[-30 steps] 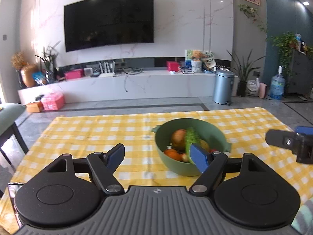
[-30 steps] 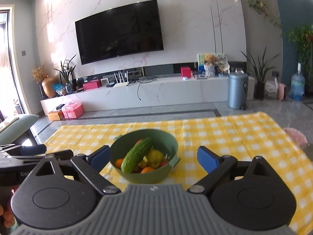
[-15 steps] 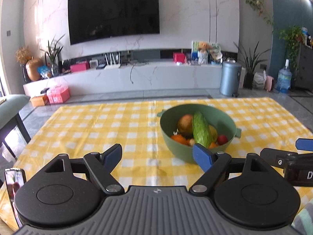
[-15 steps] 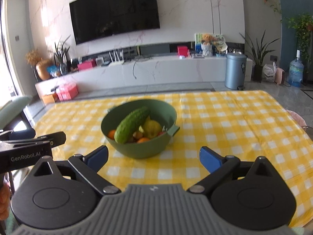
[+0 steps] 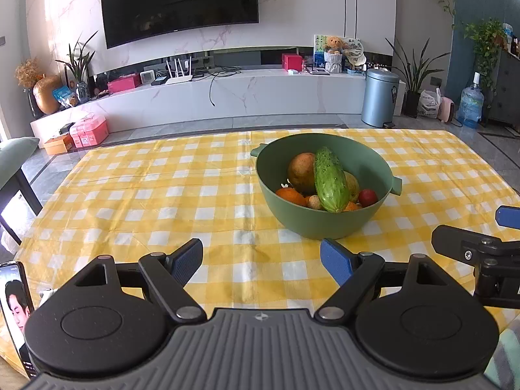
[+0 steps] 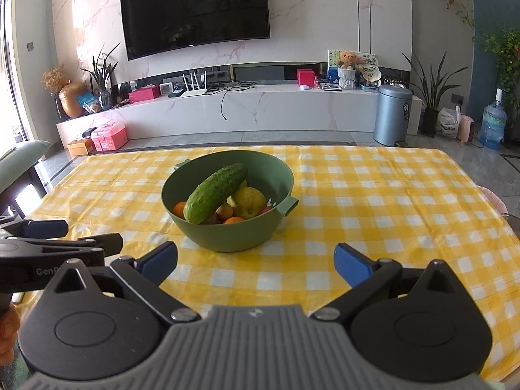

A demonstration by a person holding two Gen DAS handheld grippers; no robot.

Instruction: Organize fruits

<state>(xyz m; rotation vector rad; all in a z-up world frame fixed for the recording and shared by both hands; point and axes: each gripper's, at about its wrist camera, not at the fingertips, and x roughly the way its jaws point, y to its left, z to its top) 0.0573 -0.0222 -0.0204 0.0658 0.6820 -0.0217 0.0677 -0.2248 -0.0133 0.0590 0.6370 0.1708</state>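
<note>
A green bowl [image 5: 325, 224] sits mid-table on the checked cloth [image 5: 162, 195], holding a cucumber [image 5: 329, 180], oranges [image 5: 290, 196] and other fruit. Left gripper [image 5: 261, 258] and right gripper [image 6: 255, 260] hover near the table's front edge, jaws wide apart, holding nothing.

We see a matt green plastic bowl [image 5: 325, 224]. The cucumber [image 5: 329, 180] skin is bumpy with a slight sheen. The tablecloth [image 5: 162, 195] is soft checked cloth, creased. Gripper pads [image 5: 334, 260] look like ribbed blue rubber on matt black plastic arms. The far wall [image 6: 325, 16] is glossy marble. The bin [image 6: 391, 115] is brushed metal, and the TV [image 6: 195, 9] screen is glossy.
</note>
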